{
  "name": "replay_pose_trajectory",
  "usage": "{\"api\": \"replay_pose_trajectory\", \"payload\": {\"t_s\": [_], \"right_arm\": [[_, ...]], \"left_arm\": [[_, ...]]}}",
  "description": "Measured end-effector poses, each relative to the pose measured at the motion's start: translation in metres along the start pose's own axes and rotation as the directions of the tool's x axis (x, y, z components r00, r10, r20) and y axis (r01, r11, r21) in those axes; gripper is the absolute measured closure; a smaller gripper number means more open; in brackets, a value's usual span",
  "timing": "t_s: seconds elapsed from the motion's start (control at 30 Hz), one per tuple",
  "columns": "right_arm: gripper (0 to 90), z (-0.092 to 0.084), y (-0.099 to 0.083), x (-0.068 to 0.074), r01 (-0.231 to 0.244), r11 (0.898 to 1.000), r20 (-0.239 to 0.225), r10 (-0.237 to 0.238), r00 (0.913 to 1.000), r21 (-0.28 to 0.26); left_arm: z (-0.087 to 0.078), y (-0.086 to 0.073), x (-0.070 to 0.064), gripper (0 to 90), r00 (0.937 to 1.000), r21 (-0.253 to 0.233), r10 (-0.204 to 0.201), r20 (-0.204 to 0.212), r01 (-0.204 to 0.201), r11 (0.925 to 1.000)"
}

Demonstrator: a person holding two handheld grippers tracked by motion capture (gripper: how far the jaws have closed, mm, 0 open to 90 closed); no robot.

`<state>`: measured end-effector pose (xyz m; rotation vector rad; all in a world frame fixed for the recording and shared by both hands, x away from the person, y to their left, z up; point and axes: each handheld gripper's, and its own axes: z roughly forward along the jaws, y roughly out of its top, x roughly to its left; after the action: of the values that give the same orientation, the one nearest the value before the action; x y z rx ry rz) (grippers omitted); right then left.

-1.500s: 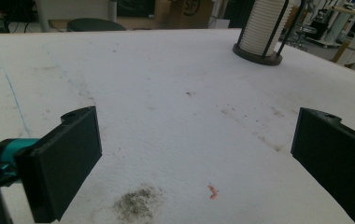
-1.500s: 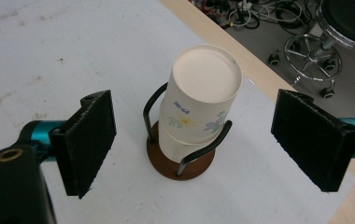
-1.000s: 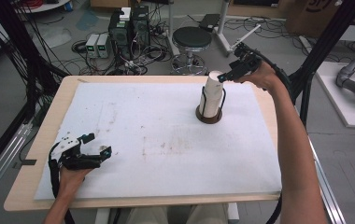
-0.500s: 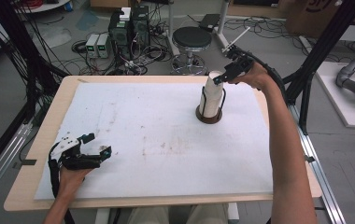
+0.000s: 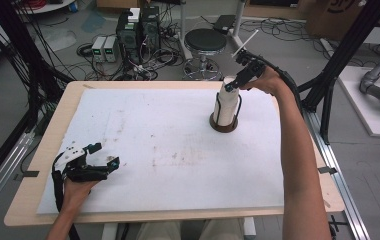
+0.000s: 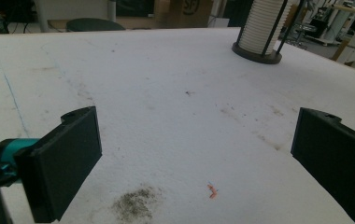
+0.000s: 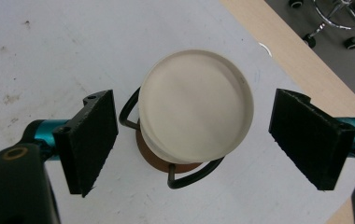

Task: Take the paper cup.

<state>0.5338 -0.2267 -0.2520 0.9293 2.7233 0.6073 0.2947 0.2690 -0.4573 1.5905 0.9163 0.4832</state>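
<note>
Jaws of the right gripper point(image 5: 234, 85) stand spread wide above the stack of white cups point(image 7: 195, 109), one to either side of its top, not touching it. Stack sits upright in a dark wire holder point(image 5: 224, 124) toward the worktop's point(image 5: 73, 102) far right. Left gripper point(image 5: 103, 155) rests low near the front-left corner on the white cover point(image 6: 166, 93), jaws likewise apart with nothing between them.

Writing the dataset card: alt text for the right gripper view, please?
Looking straight down, the open right gripper brackets a white stack of cups without touching it. The stack stands in a black wire holder on white table covering.
</note>
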Motion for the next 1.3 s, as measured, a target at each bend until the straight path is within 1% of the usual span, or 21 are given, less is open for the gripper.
{"api": "replay_pose_trajectory", "payload": {"t_s": [0.03, 0.1, 0.17, 0.2, 0.23, 0.3, 0.33, 0.4, 0.5, 0.73, 1.07, 1.3], "right_arm": [[17.5, 0.0013, 0.0003, 0.0004, -0.009, 1.0, -0.004, 0.009, 1.0, 0.002], [20.4, 0.0015, -0.0002, 0.0, -0.011, 1.0, -0.002, 0.011, 0.9999, 0.004], [20.8, 0.002, -0.0008, -0.0003, -0.021, 1.0, 0.005, 0.021, 0.9998, 0.004], [23.0, 0.0021, -0.0012, -0.0007, -0.021, 1.0, 0.002, 0.021, 0.9998, 0.002], [27.3, 0.0019, -0.0016, -0.0007, -0.022, 1.0, 0.002, 0.022, 0.9998, 0.002], [28.6, 0.002, -0.0028, -0.0012, -0.019, 1.0, -0.003, 0.019, 0.9998, 0.001], [29.1, 0.0023, -0.0031, -0.0009, -0.024, 1.0, -0.004, 0.024, 0.9997, 0.001], [32.6, 0.0025, -0.0038, -0.0011, -0.029, 1.0, 0.001, 0.029, 0.9996, 0.005], [35.6, 0.0014, -0.0033, 0.0, -0.023, 1.0, 0.003, 0.023, 0.9997, 0.003], [35.5, 0.002, -0.0022, 0.0013, -0.02, 1.0, 0.006, 0.02, 0.9998, -0.002], [36.4, 0.0021, -0.0015, 0.0011, -0.028, 1.0, 0.002, 0.028, 0.9996, 0.003], [36.7, -0.0003, -0.0013, 0.0007, -0.033, 0.999, 0.002, 0.033, 0.9994, -0.007]], "left_arm": [[0.0, 0.0, 0.0, 1.7, 1.0, 0.0, 0.001, 0.0, -0.001, 1.0], [0.0, 0.0, -0.0002, 1.7, 1.0, 0.0, 0.002, -0.001, -0.002, 1.0], [0.0, 0.0, -0.0003, 1.7, 1.0, 0.0, 0.003, -0.001, -0.003, 1.0], [0.0, 0.0, -0.0003, 1.8, 1.0, 0.0, 0.003, -0.002, -0.003, 1.0], [0.0, 0.0, -0.0003, 1.7, 1.0, 0.001, 0.003, -0.002, -0.003, 1.0], [0.0, 0.0, -0.0004, 1.7, 1.0, 0.002, 0.003, -0.003, -0.003, 1.0], [0.0, 0.0, -0.0004, 1.7, 1.0, 0.001, 0.004, -0.003, -0.004, 1.0], [-0.0001, 0.0, -0.0005, 1.7, 1.0, 0.002, 0.005, -0.004, -0.005, 1.0], [0.0, -0.0001, -0.0008, 1.7, 1.0, -0.001, 0.006, -0.004, -0.006, 1.0], [0.0, -0.0001, -0.001, 1.7, 1.0, -0.001, 0.007, -0.005, -0.007, 1.0], [0.0002, -0.0001, -0.0009, 1.7, 1.0, -0.001, 0.007, -0.006, -0.007, 1.0], [0.0002, -0.0001, -0.001, 1.8, 1.0, 0.0, 0.007, -0.006, -0.007, 1.0]]}}
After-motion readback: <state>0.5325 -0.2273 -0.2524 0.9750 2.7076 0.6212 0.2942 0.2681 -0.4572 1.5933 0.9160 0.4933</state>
